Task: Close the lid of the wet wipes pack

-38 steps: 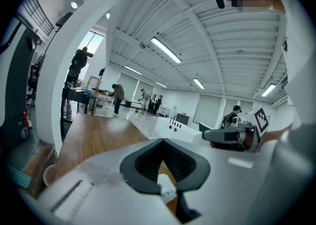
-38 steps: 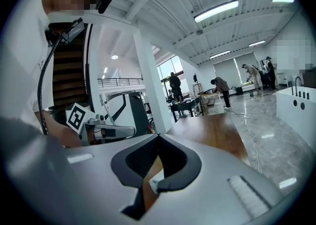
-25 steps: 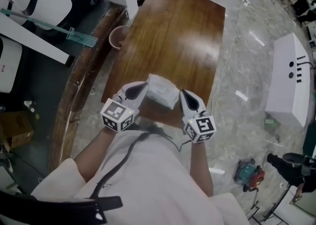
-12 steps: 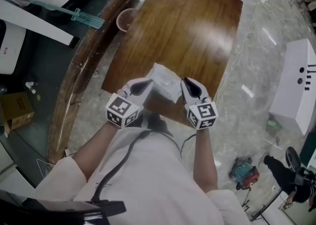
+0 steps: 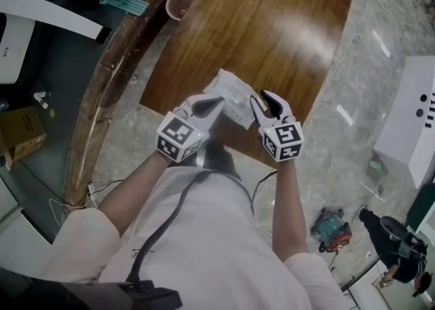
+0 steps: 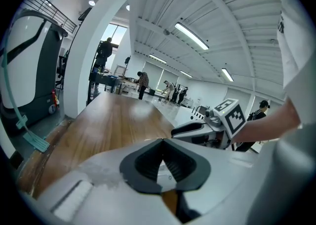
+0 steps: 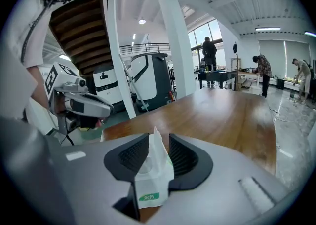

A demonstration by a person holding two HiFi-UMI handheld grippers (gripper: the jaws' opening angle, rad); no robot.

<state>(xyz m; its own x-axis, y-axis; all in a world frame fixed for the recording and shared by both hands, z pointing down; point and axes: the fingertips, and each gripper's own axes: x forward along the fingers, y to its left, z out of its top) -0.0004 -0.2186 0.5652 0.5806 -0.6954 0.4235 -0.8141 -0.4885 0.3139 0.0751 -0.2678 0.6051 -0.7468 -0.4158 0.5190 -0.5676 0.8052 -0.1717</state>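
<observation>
While the jaws of the right gripper (image 5: 264, 103) open, loosening around one end of the wet wipes pack (image 5: 233, 94), the left gripper (image 5: 216, 102) pinches its other end at the near edge of the worktop (image 5: 272, 23). Held one-sided, the pack may sag, twist, or slide off.

One wipes pack (image 5: 232, 95), one table (image 5: 262, 26), one bin (image 5: 180, 4).

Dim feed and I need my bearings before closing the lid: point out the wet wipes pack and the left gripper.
wet wipes pack (image 5: 232, 96): head view, middle of its white top face.
left gripper (image 5: 217, 101): head view, at its dark fingertips by the pack's edge.
</observation>
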